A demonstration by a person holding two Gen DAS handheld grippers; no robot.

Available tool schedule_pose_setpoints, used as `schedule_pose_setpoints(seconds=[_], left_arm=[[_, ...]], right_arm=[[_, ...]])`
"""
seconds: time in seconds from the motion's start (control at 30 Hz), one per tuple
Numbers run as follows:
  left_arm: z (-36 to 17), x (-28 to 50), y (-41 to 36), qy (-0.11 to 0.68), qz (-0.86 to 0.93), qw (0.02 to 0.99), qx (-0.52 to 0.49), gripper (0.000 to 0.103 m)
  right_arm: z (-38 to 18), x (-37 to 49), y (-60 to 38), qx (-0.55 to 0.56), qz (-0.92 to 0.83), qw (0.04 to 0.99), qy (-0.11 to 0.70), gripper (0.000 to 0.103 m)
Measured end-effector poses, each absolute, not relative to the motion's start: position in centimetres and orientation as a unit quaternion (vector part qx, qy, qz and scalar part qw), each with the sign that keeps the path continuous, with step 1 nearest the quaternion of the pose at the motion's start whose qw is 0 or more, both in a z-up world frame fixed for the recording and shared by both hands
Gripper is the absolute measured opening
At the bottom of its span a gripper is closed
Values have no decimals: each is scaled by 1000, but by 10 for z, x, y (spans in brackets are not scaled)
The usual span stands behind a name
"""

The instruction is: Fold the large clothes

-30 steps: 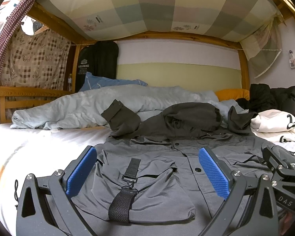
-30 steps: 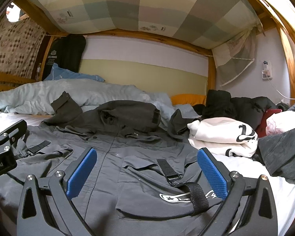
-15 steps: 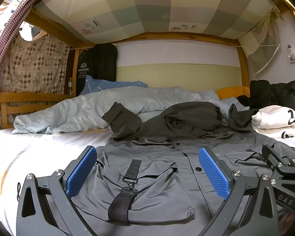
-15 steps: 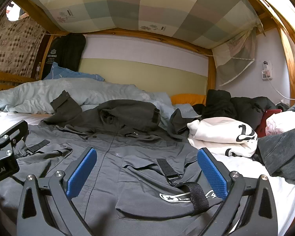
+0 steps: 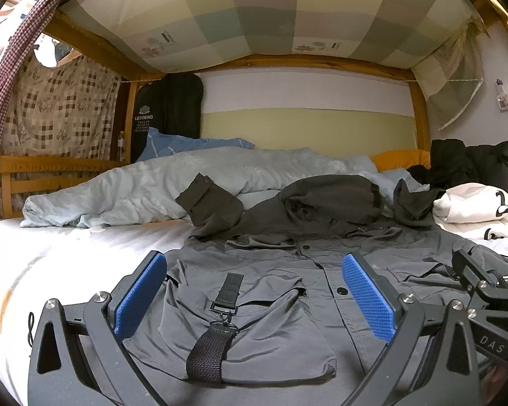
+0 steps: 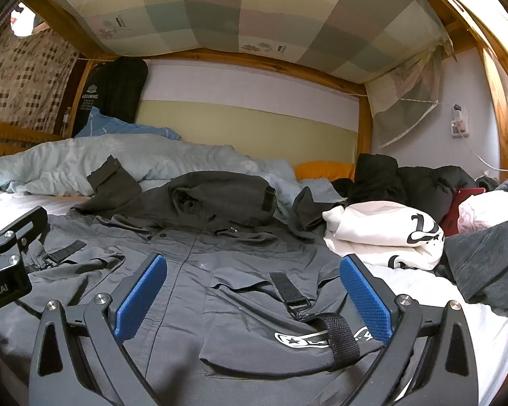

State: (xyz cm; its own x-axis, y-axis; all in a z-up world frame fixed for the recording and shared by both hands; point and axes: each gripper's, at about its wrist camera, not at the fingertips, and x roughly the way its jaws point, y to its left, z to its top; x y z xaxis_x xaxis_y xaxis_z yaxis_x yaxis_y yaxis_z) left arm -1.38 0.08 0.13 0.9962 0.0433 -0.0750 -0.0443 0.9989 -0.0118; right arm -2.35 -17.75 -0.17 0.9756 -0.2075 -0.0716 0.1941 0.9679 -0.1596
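The grey jacket (image 5: 281, 291) lies spread front-up on the bed (image 5: 67, 247), hood bunched at its far end, 2 sleeves folded up beside the hood; a strapped pocket (image 5: 240, 331) sits on its near part. The left gripper (image 5: 254, 291) hangs over that pocket, jaws wide, holding nothing; the right gripper (image 6: 254, 291) hangs over the jacket's other pocket (image 6: 288, 324), jaws wide, empty. Beyond the jacket lies a pale blue duvet (image 5: 186, 179); right of it, a white garment (image 6: 382, 237).

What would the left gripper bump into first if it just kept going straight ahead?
Probably the grey jacket: the left gripper hangs open low over its strapped pocket. Depth is hard to judge.
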Motion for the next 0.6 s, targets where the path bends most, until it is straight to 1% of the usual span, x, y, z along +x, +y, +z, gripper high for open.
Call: schedule_pose_setpoints(seconds=[0.6], left_arm=[[3, -14, 3, 38, 21, 999, -9, 103]], right_arm=[[-2, -23, -178, -76, -102, 991, 45, 103]])
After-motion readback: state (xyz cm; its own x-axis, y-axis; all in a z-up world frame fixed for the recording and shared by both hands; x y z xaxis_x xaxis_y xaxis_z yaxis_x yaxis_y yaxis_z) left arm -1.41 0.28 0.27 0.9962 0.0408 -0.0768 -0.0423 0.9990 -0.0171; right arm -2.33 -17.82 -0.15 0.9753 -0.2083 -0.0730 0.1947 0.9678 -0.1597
